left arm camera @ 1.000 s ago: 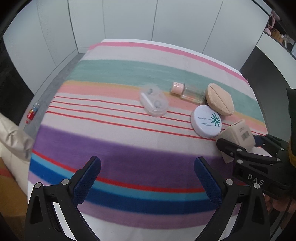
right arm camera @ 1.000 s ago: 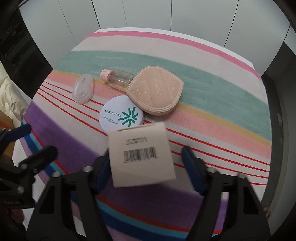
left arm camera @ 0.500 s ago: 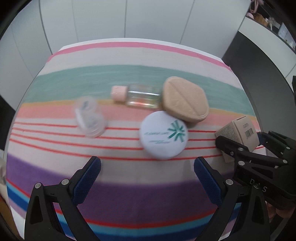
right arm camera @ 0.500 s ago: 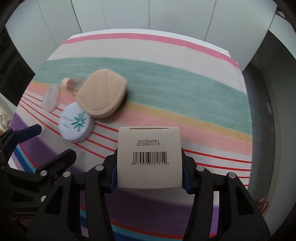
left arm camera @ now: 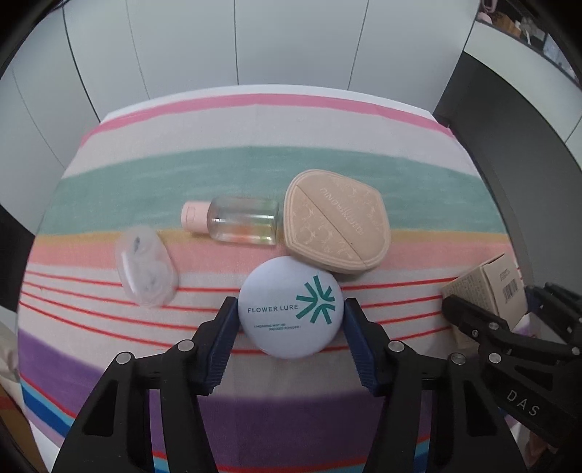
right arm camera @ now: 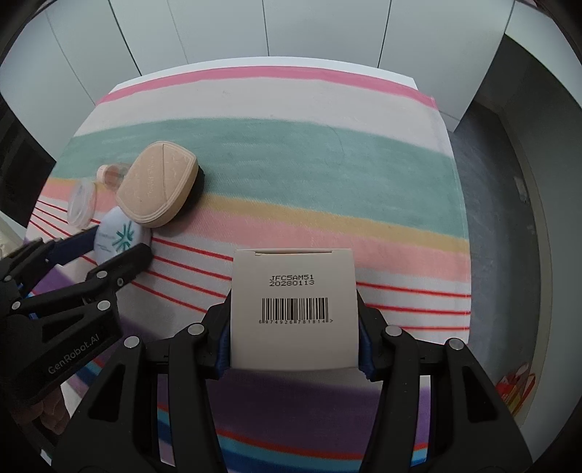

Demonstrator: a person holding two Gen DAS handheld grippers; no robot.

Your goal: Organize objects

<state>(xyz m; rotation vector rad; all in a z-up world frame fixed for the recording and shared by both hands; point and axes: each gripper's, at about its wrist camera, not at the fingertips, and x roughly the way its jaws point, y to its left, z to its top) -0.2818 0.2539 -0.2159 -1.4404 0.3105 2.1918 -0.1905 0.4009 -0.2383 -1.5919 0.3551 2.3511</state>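
Observation:
A round white compact (left arm camera: 290,307) printed "FLOWER LURE" lies on the striped cloth (left arm camera: 254,171). My left gripper (left arm camera: 289,320) has its jaws closing around it, and both blue pads (left arm camera: 227,327) touch its sides. From the right wrist view, the same left gripper (right arm camera: 116,242) straddles the compact (right arm camera: 122,233). A beige carton with a barcode (right arm camera: 293,291) is held off the cloth, with my right gripper (right arm camera: 293,327) shut on it. In the left wrist view that carton (left arm camera: 491,283) sits at the right edge.
Behind the compact lie a clear bottle with a pink cap (left arm camera: 242,220), a beige teardrop-shaped case (left arm camera: 336,222) and a clear plastic case (left arm camera: 145,271). The cloth's right edge drops to grey floor (right arm camera: 509,182). White cabinet doors (right arm camera: 291,29) stand behind the table.
My left gripper has swung over to the white compact and drawn its wide jaws in around it. The right gripper has carried the carton rightward, away from the cluster.

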